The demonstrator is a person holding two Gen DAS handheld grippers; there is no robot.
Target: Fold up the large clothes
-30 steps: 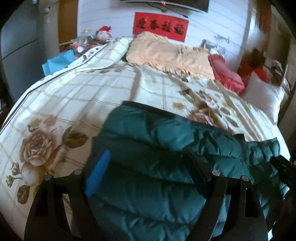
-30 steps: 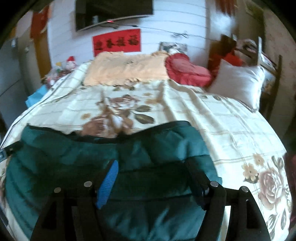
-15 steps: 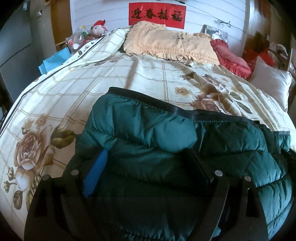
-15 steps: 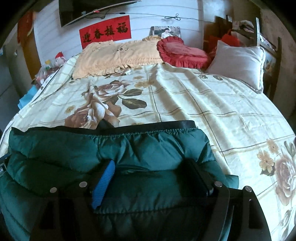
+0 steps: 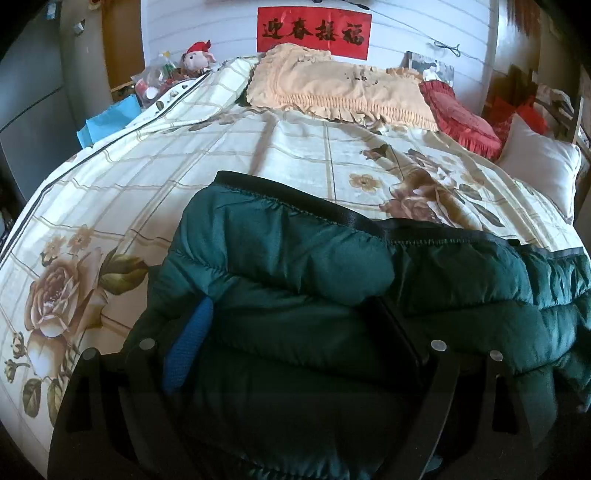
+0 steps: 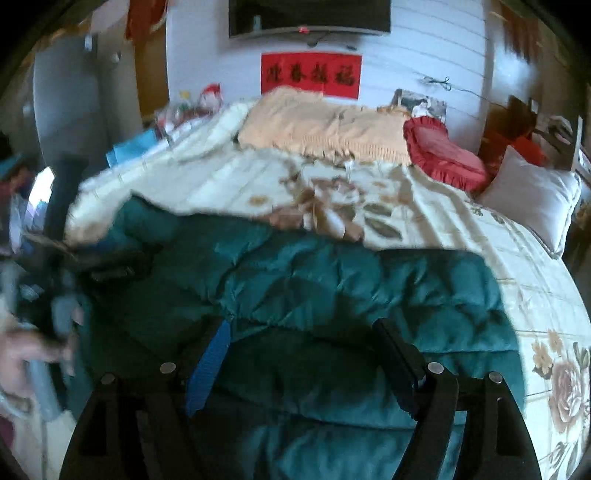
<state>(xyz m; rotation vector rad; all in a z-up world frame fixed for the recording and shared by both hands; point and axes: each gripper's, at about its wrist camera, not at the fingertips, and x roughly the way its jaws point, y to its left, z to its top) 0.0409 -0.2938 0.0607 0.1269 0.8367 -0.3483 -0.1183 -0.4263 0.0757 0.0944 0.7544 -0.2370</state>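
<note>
Floral bedding (image 5: pixel 288 162) with a cream check and big printed roses covers a wide bed, with a peach frilled pillow (image 5: pixel 343 88), a red cushion (image 5: pixel 461 110) and a white pillow (image 5: pixel 539 170) at its head under a red wall banner (image 5: pixel 314 29). My right camera's view is smeared by motion, so the left edge, where my left hand (image 6: pixel 22 362) grips a grey handle, is hard to make out. On the near part of the bed lies the dark green puffer jacket (image 5: pixel 303 266), its lower portion cut off by both frames and hidden behind my tools. Compared with half a second ago, the right view sits higher and farther back, and the jacket's black-trimmed hem no longer shows in it; the left view has barely changed. My left gripper (image 5: pixel 291 317) is spread wide, its blue-padded finger and its black finger sunk into the quilted fabric on either side of a thick fold. My right gripper (image 6: pixel 303 332) is equally wide, both fingers resting against the jacket (image 6: pixel 332 280); I cannot tell whether either tool actually pinches cloth.
</note>
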